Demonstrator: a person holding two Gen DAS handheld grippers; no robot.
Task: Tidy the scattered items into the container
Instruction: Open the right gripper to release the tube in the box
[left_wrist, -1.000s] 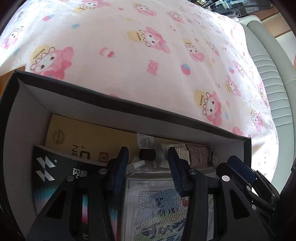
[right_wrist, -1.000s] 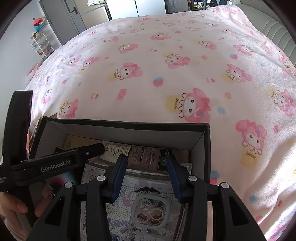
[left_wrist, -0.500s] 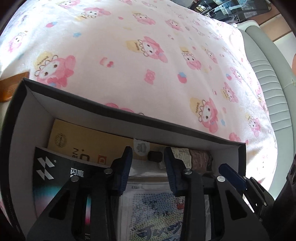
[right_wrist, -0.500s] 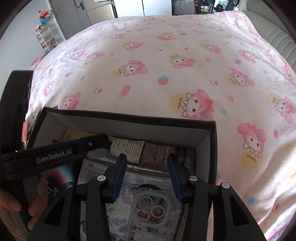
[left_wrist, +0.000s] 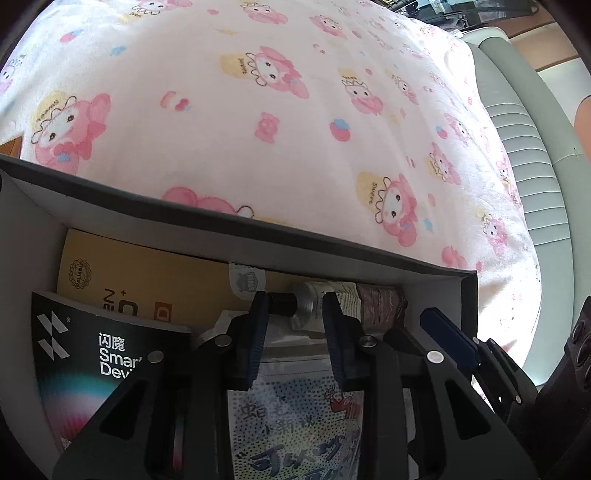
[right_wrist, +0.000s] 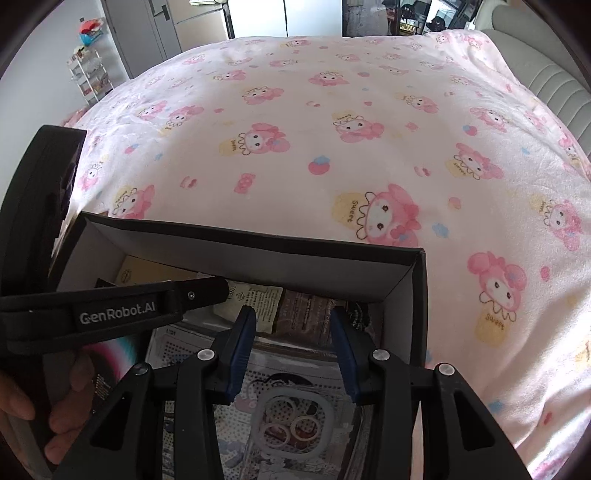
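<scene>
A dark box (left_wrist: 258, 229) with a white inside sits on a pink cartoon-print bed cover; it also shows in the right wrist view (right_wrist: 258, 240). In it lie a tan carton (left_wrist: 147, 277), a black Smart Device box (left_wrist: 92, 362), a clear phone-case pack (left_wrist: 291, 424) (right_wrist: 291, 406), a small tube with a black cap (left_wrist: 295, 304) and brown sachets (right_wrist: 306, 314). My left gripper (left_wrist: 293, 306) is open over the box, jaws either side of the tube. My right gripper (right_wrist: 291, 321) is open and empty above the phone-case pack.
The pink bed cover (right_wrist: 314, 147) spreads beyond the box. A grey padded headboard (left_wrist: 532, 155) runs along the right. Cabinets and a small shelf rack (right_wrist: 88, 77) stand past the bed. A hand (right_wrist: 22, 406) holds the left gripper at the box's left side.
Both grippers have lifted and pulled back slightly over the box. The left jaws have narrowed a little. The items in the box have stayed put.
</scene>
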